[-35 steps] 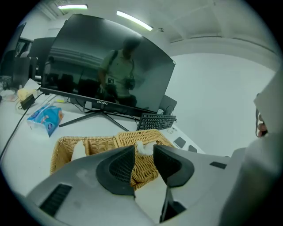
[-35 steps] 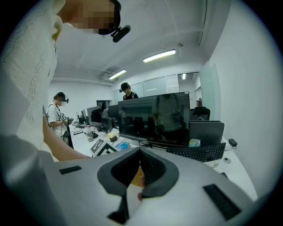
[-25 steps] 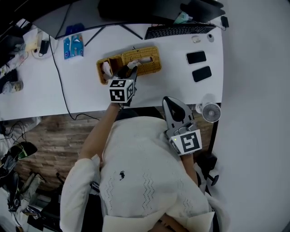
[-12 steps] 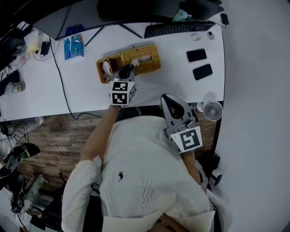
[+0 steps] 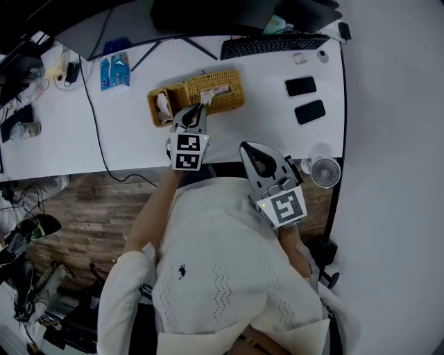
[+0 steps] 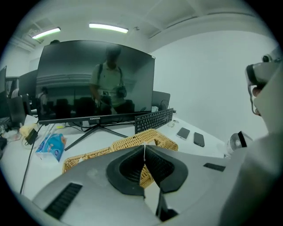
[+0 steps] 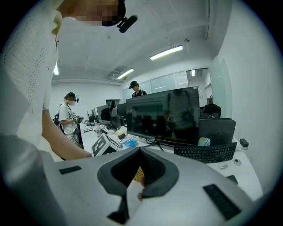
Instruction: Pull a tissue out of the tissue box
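Observation:
A woven wicker tissue box [image 5: 227, 82] lies on the white desk [image 5: 125, 139], with white tissue [image 5: 214, 91] bunched up at its slot. My left gripper [image 5: 199, 107] sits just at the near side of that slot, shut. In the left gripper view a thin white edge of tissue [image 6: 144, 152] is pinched between the closed pads of my left gripper [image 6: 144, 146], with the wicker box [image 6: 152, 137] right behind. My right gripper [image 5: 248, 147] hovers at the desk's front edge, apart from the box and shut on nothing; in its own view the right gripper [image 7: 139, 150] has its pads together.
A keyboard [image 5: 274, 46] and a monitor [image 5: 208, 14] stand at the back. Two phones [image 5: 300, 87] [image 5: 309, 111] lie at the right, and a small fan [image 5: 324, 171] stands at the front right corner. A blue packet [image 5: 112, 71] and a black cable [image 5: 94, 118] are on the left.
My left gripper has drawn back from the box's slot towards the person, and the tissue now stands up more at the slot. The right gripper drifted slightly left and forward.

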Action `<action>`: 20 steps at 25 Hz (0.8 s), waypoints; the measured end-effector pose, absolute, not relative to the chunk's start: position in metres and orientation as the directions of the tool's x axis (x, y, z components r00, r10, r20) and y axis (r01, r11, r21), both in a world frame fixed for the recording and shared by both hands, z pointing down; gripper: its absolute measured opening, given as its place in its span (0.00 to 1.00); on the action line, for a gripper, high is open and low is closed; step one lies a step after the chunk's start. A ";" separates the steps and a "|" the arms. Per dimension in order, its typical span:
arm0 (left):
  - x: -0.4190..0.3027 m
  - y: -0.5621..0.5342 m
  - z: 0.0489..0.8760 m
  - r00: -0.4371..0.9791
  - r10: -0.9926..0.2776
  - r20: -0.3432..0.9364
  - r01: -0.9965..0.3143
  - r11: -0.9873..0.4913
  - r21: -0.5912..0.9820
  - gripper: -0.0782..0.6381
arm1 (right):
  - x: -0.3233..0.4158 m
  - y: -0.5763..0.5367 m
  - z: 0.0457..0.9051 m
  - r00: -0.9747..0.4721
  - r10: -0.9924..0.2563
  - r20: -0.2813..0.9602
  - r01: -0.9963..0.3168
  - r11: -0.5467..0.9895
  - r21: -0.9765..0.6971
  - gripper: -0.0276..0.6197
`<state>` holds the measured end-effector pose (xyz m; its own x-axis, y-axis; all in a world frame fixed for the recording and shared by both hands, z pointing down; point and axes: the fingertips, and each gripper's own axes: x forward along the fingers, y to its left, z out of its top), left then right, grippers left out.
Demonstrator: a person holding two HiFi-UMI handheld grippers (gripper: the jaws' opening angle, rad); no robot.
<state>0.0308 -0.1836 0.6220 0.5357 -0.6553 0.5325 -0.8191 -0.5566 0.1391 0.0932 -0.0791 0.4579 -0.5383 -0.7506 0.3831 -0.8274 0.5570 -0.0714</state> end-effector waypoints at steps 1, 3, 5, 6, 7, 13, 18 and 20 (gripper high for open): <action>0.032 -0.182 0.620 0.536 -0.657 0.530 -0.816 -0.563 0.127 0.13 | 0.093 -0.080 0.457 -0.544 -0.749 0.379 -0.824 0.562 -0.071 0.04; 0.034 -0.179 0.617 0.534 -0.660 0.528 -0.814 -0.570 0.111 0.13 | 0.092 -0.079 0.458 -0.554 -0.742 0.378 -0.817 0.572 -0.074 0.04; 0.034 -0.175 0.615 0.531 -0.663 0.528 -0.817 -0.566 0.110 0.13 | 0.091 -0.078 0.458 -0.563 -0.735 0.378 -0.811 0.581 -0.078 0.04; 0.034 -0.174 0.614 0.529 -0.665 0.526 -0.819 -0.563 0.111 0.13 | 0.091 -0.078 0.458 -0.565 -0.734 0.378 -0.810 0.581 -0.081 0.04; 0.033 -0.173 0.612 0.529 -0.668 0.524 -0.820 -0.560 0.114 0.13 | 0.091 -0.078 0.458 -0.565 -0.734 0.378 -0.810 0.580 -0.085 0.04; 0.029 -0.166 0.602 0.513 -0.691 0.509 -0.832 -0.546 0.098 0.13 | 0.092 -0.079 0.466 -0.572 -0.722 0.388 -0.806 0.584 -0.101 0.04; 0.030 -0.158 0.599 0.508 -0.699 0.503 -0.837 -0.538 0.096 0.13 | 0.093 -0.074 0.470 -0.580 -0.713 0.393 -0.799 0.592 -0.105 0.04; 0.027 -0.156 0.600 0.504 -0.703 0.503 -0.840 -0.533 0.097 0.13 | 0.091 -0.073 0.471 -0.587 -0.708 0.393 -0.794 0.599 -0.107 0.04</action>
<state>0.0271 -0.1558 0.5997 0.5038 -0.7027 0.5025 -0.8405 -0.5330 0.0972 0.0914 -0.0728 0.4712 -0.5869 -0.7080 0.3929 -0.7938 0.5988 -0.1068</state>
